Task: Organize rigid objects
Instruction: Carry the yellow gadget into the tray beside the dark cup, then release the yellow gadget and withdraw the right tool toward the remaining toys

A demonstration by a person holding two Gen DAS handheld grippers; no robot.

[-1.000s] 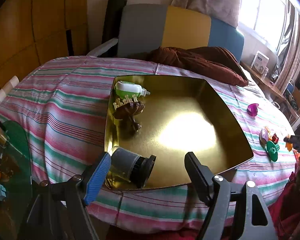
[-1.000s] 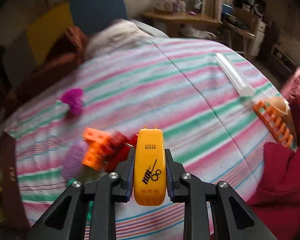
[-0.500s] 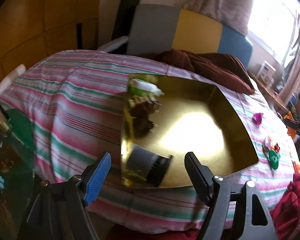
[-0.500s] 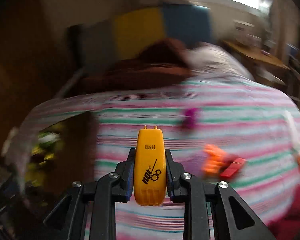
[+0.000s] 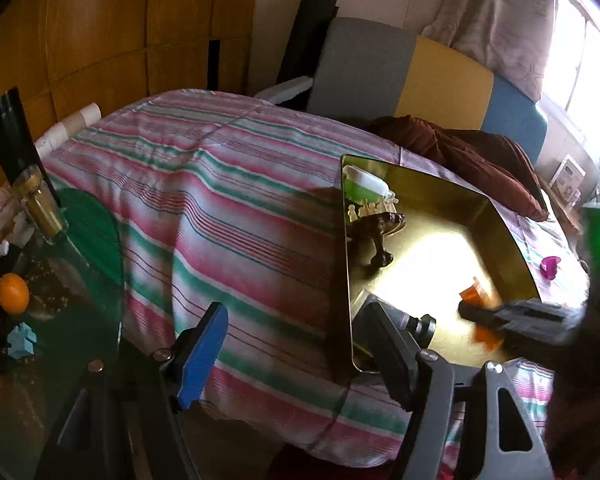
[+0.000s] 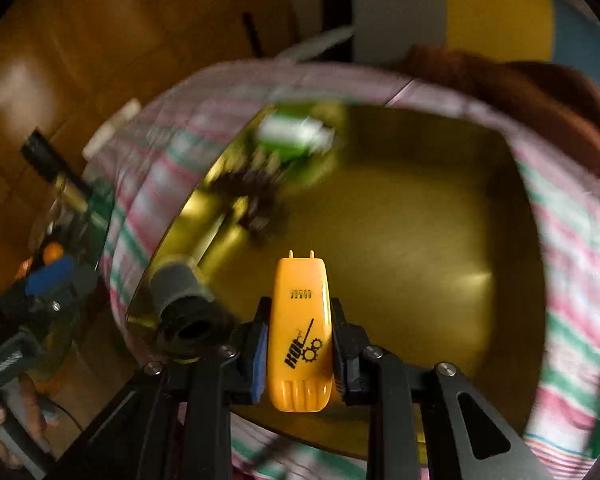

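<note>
Step in hand: carrying glossy orange plastic toy piece with black gear print [image 6: 299,334] over shallow gold metal tray [image 6: 440,216]; release not yet made.
Right gripper [image 6: 299,354]: pinching orange piece by its long sides, piece pointing forward over tray floor.
Left gripper [image 5: 296,344]: jaws closing, nothing between them; hanging beside tray's near left edge, over pink-and-green striped cloth [image 5: 228,208].
Tray load: grey cylinder with black cap [image 6: 182,298] in near corner, brown wooden piece [image 6: 252,190] and green-and-white bottle [image 6: 292,134] along left wall.
Advice: lower onto bare centre floor, clear of grey cylinder; release low, since hard plastic probably skids on smooth metal.
</note>
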